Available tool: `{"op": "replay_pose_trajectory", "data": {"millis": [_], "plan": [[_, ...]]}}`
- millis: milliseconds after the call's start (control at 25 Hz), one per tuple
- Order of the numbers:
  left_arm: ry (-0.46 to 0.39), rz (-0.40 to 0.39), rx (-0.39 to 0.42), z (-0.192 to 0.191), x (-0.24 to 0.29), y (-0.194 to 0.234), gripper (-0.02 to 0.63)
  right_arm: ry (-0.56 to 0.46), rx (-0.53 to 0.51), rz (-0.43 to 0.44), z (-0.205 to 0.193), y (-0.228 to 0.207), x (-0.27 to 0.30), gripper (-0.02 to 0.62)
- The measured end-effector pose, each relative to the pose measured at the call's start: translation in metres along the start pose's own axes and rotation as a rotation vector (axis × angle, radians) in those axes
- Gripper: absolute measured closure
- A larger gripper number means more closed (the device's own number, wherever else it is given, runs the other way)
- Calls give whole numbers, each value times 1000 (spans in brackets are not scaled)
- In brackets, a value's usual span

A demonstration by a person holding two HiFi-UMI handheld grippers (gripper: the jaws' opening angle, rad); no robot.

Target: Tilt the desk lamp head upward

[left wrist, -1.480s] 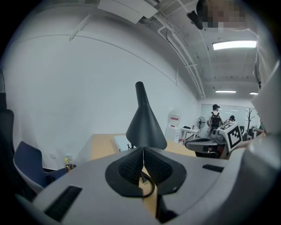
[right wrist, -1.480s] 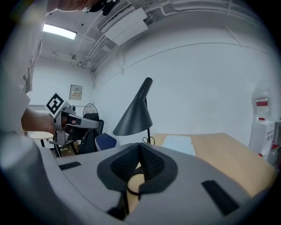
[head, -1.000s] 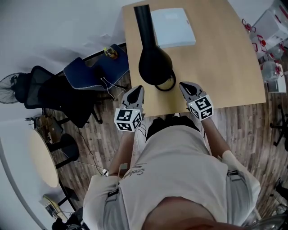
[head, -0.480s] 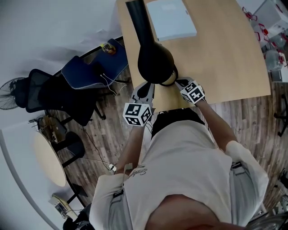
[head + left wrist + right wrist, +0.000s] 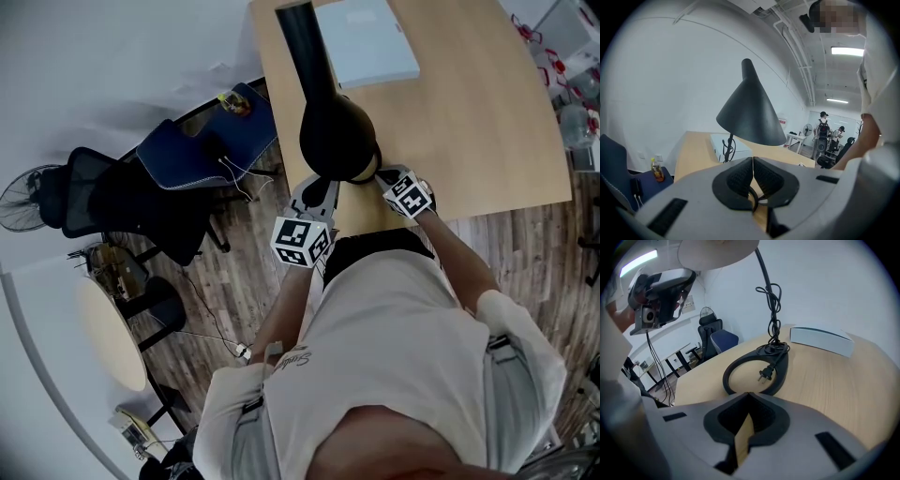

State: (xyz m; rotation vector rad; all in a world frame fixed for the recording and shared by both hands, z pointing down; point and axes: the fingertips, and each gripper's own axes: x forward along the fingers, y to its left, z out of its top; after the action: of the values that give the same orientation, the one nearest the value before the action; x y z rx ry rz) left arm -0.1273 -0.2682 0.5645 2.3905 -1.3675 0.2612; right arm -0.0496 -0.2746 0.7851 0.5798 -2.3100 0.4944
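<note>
Lamp head (image 5: 750, 112) hangs over the bench's (image 5: 843, 380) near edge, facing down. Left claw (image 5: 753, 160) and right claw (image 5: 748, 395) are both pressed together, empty. Risk: closed tips may slip off the shade, or the ring base (image 5: 757, 371) may skid.

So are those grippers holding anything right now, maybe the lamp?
Nothing is held. The left gripper and the right gripper are both shut with nothing between their jaws, and the lamp head sits apart, ahead and above.
</note>
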Motion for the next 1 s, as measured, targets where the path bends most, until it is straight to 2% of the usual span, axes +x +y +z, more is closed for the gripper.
{"op": "replay_pose_trajectory", "data": {"millis": [120, 320, 1000], "plan": [[-8, -18, 7, 4, 1, -3, 591, 14, -3, 3, 0, 1, 0, 600], [-58, -39, 16, 13, 0, -9, 591, -7, 73, 11, 0, -2, 2, 598], [-88, -40, 41, 19, -4, -19, 591, 8, 65, 2, 0, -1, 1, 598]]}}
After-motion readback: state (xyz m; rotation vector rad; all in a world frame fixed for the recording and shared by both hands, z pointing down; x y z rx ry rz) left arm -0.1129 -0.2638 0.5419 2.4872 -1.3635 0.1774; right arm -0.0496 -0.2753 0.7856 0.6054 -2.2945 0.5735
